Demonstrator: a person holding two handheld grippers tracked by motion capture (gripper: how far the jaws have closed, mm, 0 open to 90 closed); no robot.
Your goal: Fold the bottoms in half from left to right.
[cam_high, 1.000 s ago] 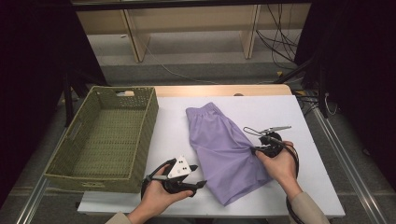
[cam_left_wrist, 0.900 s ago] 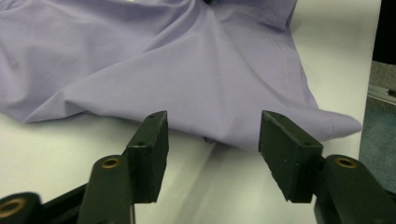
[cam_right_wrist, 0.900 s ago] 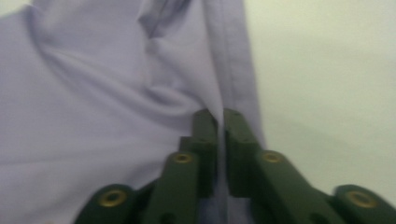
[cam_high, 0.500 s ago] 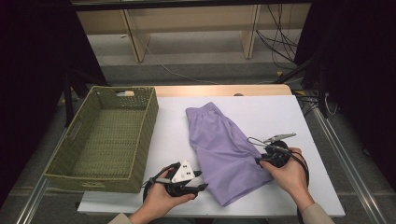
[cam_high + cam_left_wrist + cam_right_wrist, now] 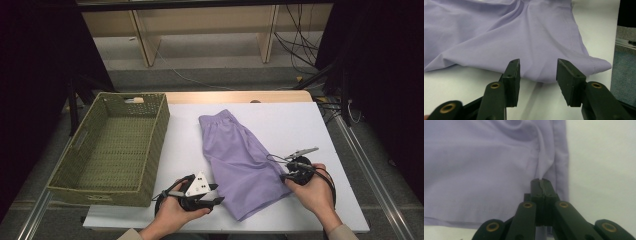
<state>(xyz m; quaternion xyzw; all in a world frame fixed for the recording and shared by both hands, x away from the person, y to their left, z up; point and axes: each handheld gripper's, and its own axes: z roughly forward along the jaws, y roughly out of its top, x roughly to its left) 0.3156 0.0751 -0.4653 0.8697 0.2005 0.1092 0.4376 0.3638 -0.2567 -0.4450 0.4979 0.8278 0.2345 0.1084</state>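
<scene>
Purple shorts lie flat on the white table, waistband at the far end. My left gripper rests at their near left hem. In the left gripper view its jaws stand apart and have just been closing, with the hem's edge lying at the tips, not pressed. My right gripper is at the shorts' right side edge. In the right gripper view its jaws have just closed and pinch a raised fold of the purple cloth.
A green wicker basket stands on the table's left, with a pale item at its far end. Bare white tabletop lies right of the shorts. Metal rails run along the table's sides, and cables trail on the floor beyond.
My right hand has shifted right and toward the near edge, and its gripper now grips the shorts' side edge. The left hand has kept its place, jaws narrower.
</scene>
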